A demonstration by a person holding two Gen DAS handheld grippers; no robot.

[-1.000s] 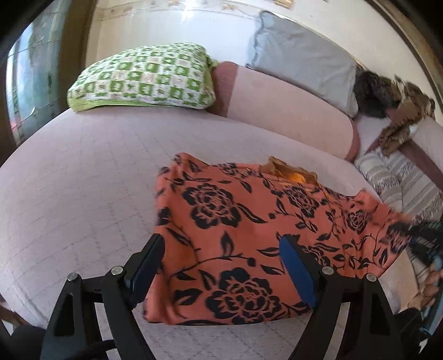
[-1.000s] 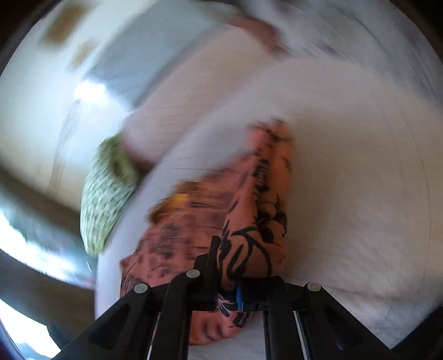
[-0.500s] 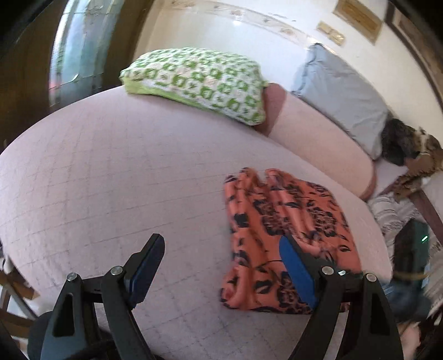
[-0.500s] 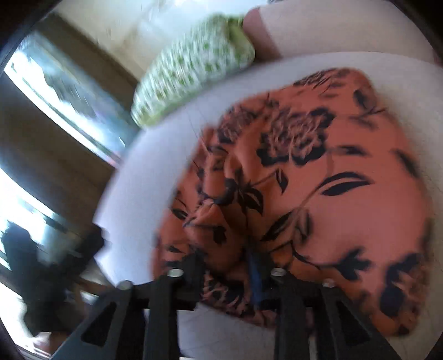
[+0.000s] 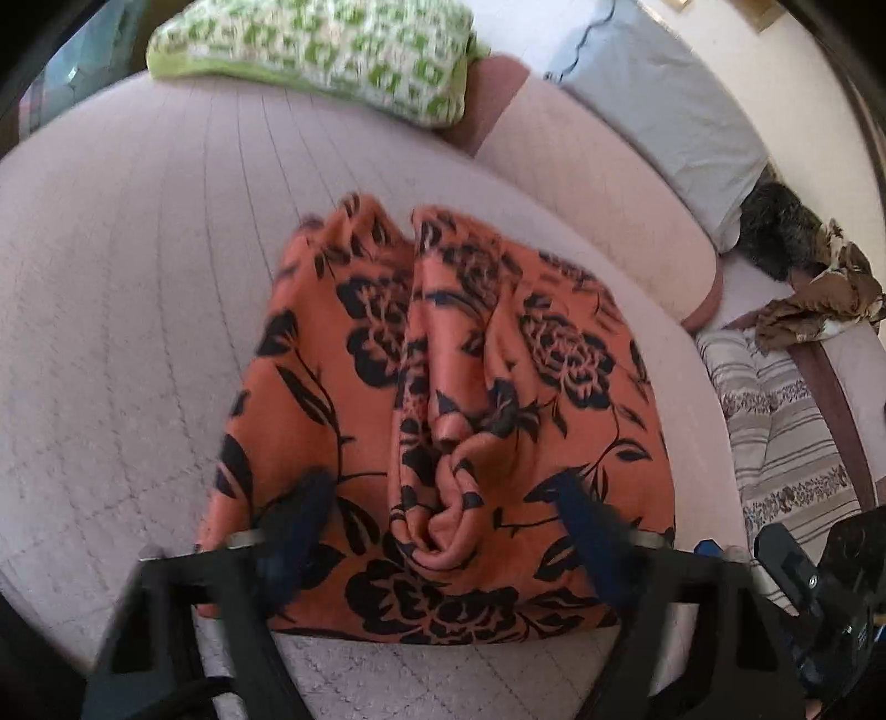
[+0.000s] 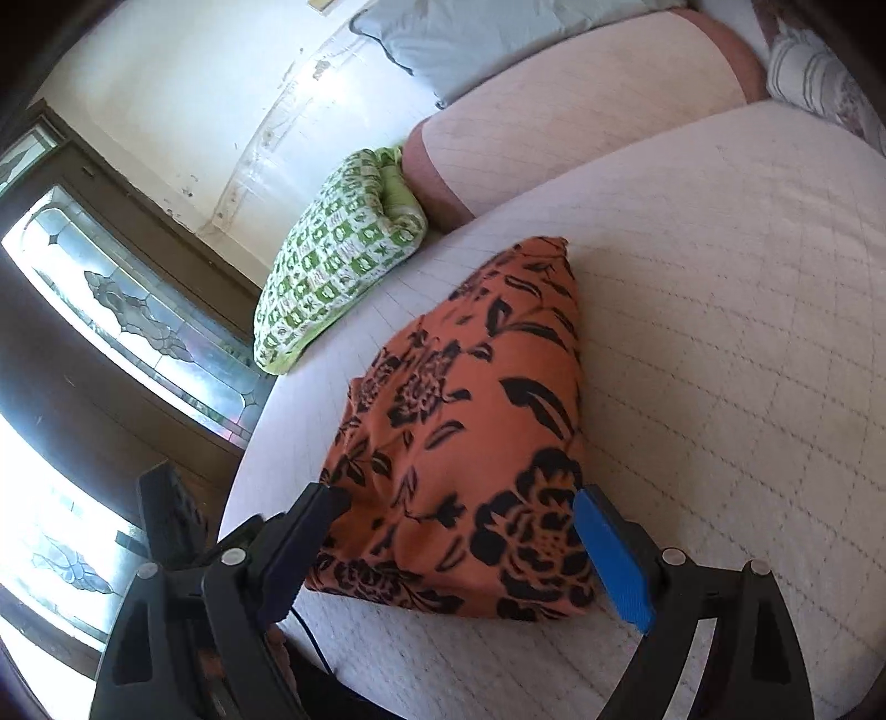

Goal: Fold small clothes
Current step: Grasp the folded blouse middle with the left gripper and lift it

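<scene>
An orange garment with black flowers (image 5: 470, 343) lies folded in a loose stack on the pale pink quilted bed (image 5: 138, 277). A bunched ridge runs down its middle. My left gripper (image 5: 440, 487) hovers over its near edge, blurred, jaws closing with the ridge between the fingers and the pads clear of the cloth. In the right wrist view the garment (image 6: 470, 399) lies just ahead of my right gripper (image 6: 459, 498). Its jaws are opening wide, one on each side of the near corner, and grip nothing.
A green checked pillow (image 5: 321, 50), a pink bolster (image 5: 598, 183) and a grey pillow (image 5: 664, 111) line the bed's far side. Striped bedding (image 5: 786, 432) and crumpled brown clothes (image 5: 819, 293) lie to the right. A leaded window (image 6: 138, 332) stands beyond the bed's edge.
The garment went from spread wide to a narrower folded stack. My right gripper let go of it and opened. My left gripper swung in over the cloth's near edge.
</scene>
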